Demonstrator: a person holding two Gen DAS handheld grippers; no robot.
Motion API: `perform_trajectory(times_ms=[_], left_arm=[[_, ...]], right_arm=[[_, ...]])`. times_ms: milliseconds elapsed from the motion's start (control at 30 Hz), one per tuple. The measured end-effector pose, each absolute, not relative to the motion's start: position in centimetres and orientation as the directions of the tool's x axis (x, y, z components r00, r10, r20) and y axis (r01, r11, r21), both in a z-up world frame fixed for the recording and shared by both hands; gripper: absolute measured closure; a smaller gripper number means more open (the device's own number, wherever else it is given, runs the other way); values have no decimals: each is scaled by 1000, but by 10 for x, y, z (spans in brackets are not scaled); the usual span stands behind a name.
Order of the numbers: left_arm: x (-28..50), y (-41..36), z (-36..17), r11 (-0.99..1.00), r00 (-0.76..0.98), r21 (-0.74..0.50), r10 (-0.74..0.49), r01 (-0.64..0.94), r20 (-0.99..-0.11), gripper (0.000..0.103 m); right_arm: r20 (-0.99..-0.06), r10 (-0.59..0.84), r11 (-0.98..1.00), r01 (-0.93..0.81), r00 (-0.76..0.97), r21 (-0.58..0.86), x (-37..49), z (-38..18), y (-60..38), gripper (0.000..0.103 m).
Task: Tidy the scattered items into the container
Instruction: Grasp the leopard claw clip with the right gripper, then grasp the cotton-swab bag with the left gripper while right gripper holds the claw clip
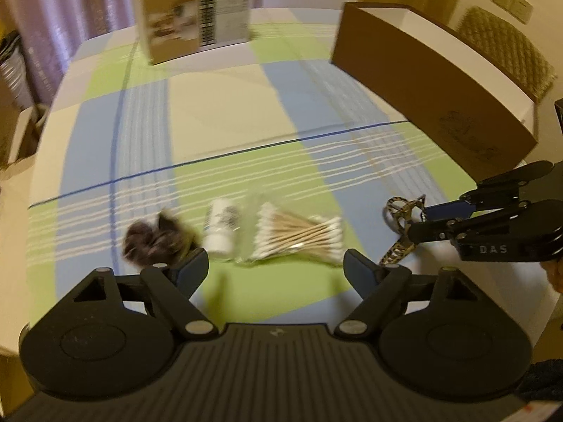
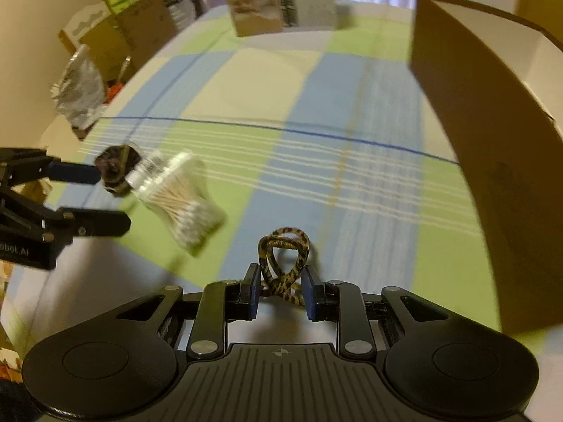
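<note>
Near the front of the checked cloth lie a dark scrunchie (image 1: 155,242), a small white bottle (image 1: 221,232) and a clear bag of cotton swabs (image 1: 299,235). My left gripper (image 1: 276,269) is open just short of them, with nothing between its fingers. My right gripper (image 2: 281,293) is shut on a leopard-print hair tie (image 2: 283,256), whose loops stick up ahead of the pads. The left wrist view shows that hair tie (image 1: 399,221) and the right gripper (image 1: 418,221) at the right. The brown cardboard container (image 2: 492,147), white inside, stands open-topped to the right; its inside floor is hidden.
A white printed box (image 1: 193,14) stands upright at the far side of the table. Cardboard boxes and a crumpled foil bag (image 2: 77,88) sit beyond the table's left edge. A woven chair back (image 1: 506,49) is behind the container. Bare cloth lies between the items and the far box.
</note>
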State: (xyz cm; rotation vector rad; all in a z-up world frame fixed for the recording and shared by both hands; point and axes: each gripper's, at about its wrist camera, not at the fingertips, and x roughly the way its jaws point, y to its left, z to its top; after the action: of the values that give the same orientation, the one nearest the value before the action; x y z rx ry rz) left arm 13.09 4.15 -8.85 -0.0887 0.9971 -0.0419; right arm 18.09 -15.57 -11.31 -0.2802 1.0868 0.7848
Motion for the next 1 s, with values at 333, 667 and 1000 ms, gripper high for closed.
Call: perform_trajectory(times_ms=[333, 667, 1000], left_arm=[[169, 17, -113, 991, 535, -55, -112, 122, -837, 26], [172, 15, -132, 989, 510, -22, -93, 144, -855, 34], [142, -15, -125, 980, 497, -40, -134, 195, -858, 26]], right_arm=[[-888, 372, 784, -603, 271, 145, 184, -109, -209, 81], [-890, 374, 780, -608, 261, 149, 184, -107, -221, 81], [-887, 394, 767, -619, 242, 171, 186, -109, -223, 78]])
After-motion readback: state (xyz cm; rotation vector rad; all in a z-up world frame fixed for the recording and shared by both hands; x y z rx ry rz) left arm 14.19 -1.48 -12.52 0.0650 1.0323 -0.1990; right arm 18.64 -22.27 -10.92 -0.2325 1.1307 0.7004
